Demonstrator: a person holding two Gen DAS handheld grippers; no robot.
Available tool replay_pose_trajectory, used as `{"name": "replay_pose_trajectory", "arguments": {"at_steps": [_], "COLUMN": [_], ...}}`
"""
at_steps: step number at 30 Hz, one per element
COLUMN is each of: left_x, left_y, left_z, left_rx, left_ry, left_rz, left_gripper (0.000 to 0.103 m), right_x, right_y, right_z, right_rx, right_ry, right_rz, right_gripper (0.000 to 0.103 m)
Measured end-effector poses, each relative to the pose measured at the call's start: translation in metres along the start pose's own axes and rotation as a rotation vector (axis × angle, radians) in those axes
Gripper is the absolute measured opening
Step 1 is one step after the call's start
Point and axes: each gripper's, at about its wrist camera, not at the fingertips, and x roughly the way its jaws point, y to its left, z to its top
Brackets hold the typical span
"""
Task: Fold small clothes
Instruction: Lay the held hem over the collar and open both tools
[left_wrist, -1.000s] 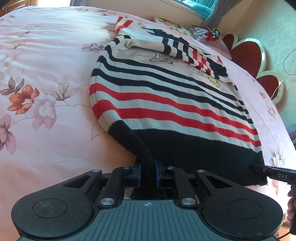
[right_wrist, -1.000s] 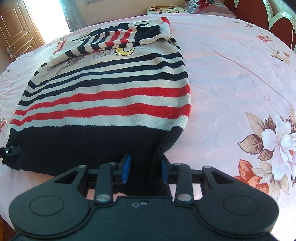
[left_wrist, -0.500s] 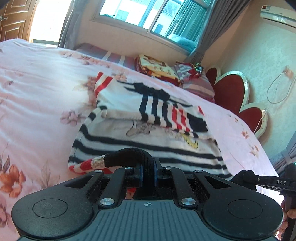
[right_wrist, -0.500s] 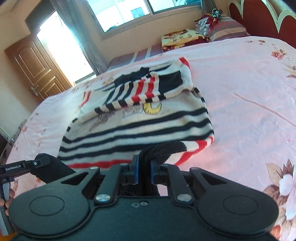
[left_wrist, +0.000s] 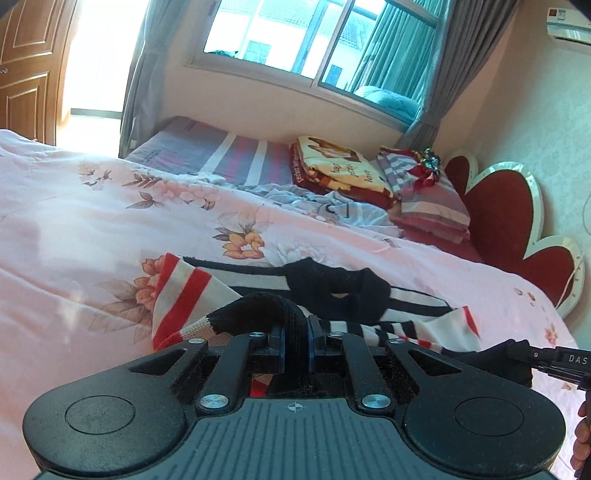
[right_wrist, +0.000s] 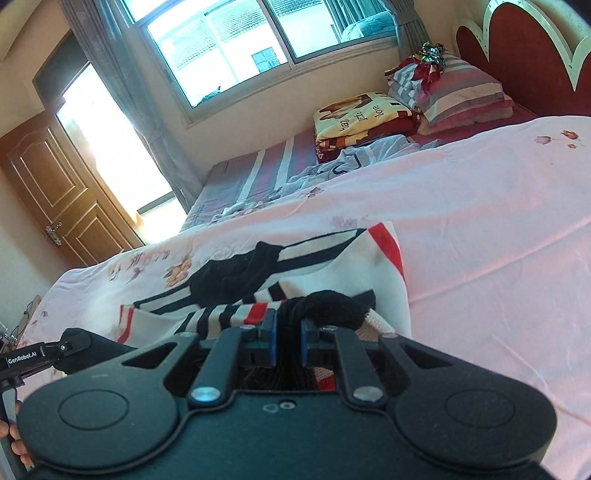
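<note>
A small knitted sweater (left_wrist: 184, 291) with red, white and black stripes lies on the pink floral bedspread (left_wrist: 74, 236). It also shows in the right wrist view (right_wrist: 332, 254). My left gripper (left_wrist: 294, 347) is shut on the sweater's black hem at its left corner. My right gripper (right_wrist: 287, 341) is shut on the black hem at the right corner. Both hold the hem lifted over the sweater's upper part, near the black neckline (left_wrist: 332, 291). The lower body of the sweater is hidden under the grippers.
Folded blankets (left_wrist: 343, 170) and striped pillows (left_wrist: 432, 199) are stacked at the far side of the bed by the red headboard (left_wrist: 506, 210). A crumpled pale garment (left_wrist: 332, 206) lies before them. A wooden door (right_wrist: 55, 195) stands at the left.
Both grippers have carried the black hem up from the near edge and forward over the sweater toward its neckline. The views have tilted up to show the window and wall.
</note>
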Motion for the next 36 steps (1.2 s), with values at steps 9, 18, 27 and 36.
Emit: {"name": "replay_pose_trajectory", "arguments": {"at_steps": [9,18,27,36], "left_x": [0.064,0.042,0.080,0.068], "left_y": [0.016,0.028,0.017,0.011], "left_z": [0.015,0.020,-0.003,-0.006], "left_rx": [-0.024,0.194,0.241,0.267], "left_ry": [0.154,0.052,0.174,0.156], "left_rz": [0.039,0.100,0.095,0.051], "left_gripper": [0.021,0.089,0.016,0.005], "right_x": [0.076,0.070,0.116,0.106], "right_y": [-0.025,-0.033,-0.014,0.002], "right_z": [0.030,0.039,0.021,0.023], "right_rx": [0.010,-0.105,-0.259,-0.337], "right_ry": [0.027,-0.042,0.120,0.101], "right_rz": [-0.048,-0.058,-0.057,0.006], "right_gripper": [0.047,0.070,0.023,0.011]}}
